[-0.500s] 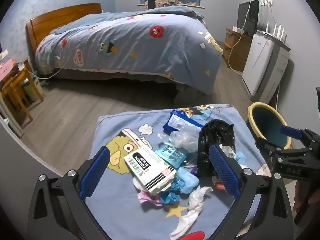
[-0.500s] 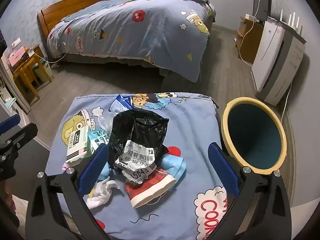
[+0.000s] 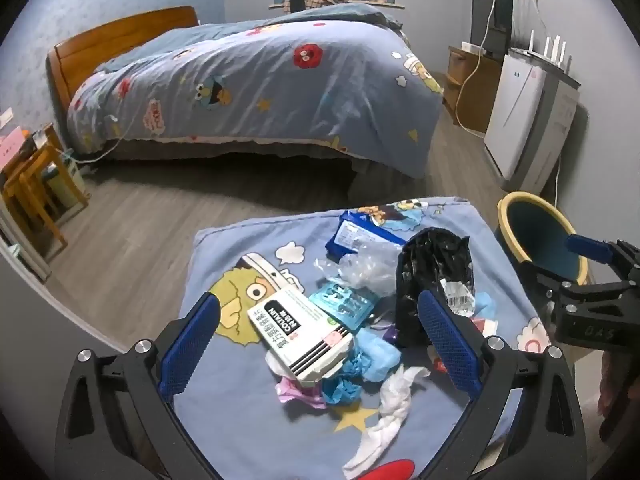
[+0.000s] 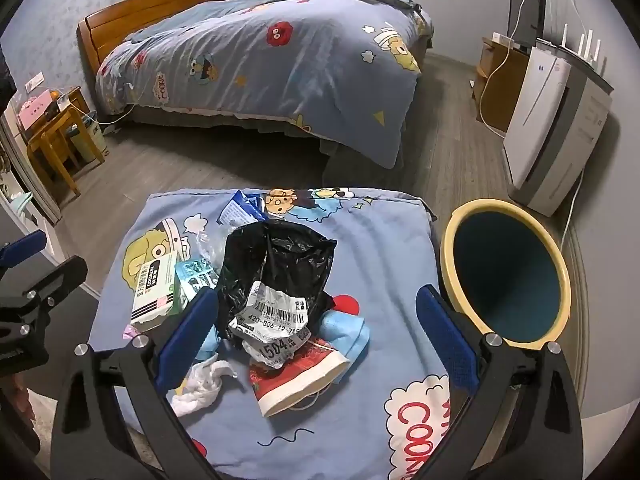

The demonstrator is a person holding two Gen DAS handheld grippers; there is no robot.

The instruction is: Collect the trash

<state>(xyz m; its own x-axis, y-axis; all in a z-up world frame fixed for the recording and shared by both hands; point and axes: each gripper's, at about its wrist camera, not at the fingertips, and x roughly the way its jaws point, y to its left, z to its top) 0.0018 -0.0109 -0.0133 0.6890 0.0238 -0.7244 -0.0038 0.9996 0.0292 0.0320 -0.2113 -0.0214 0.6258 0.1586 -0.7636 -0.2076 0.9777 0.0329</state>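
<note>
A pile of trash lies on a blue cartoon-print cushion (image 3: pixel 224 420). It holds a crumpled black plastic bag (image 3: pixel 434 264) with a barcode label (image 4: pixel 276 312), a white box (image 3: pixel 300 330), a teal blister pack (image 3: pixel 344 304), clear plastic (image 3: pixel 362 266), a blue wrapper (image 3: pixel 360 236), blue and white tissues (image 3: pixel 394 396) and a red-and-white paper cup (image 4: pixel 296 380). My left gripper (image 3: pixel 316 344) is open above the white box. My right gripper (image 4: pixel 316 340) is open around the black bag (image 4: pixel 276 264) and cup. A yellow-rimmed bin (image 4: pixel 508 276) stands right of the cushion.
A bed (image 3: pixel 256 88) with a blue cartoon duvet fills the far side, across wooden floor. A white appliance (image 4: pixel 556 132) and wooden cabinet (image 3: pixel 468 84) stand at the right wall. A small wooden table (image 3: pixel 32 184) stands at the left.
Both views have shifted only slightly. The trash pile and both grippers stand much as before, jaws still open.
</note>
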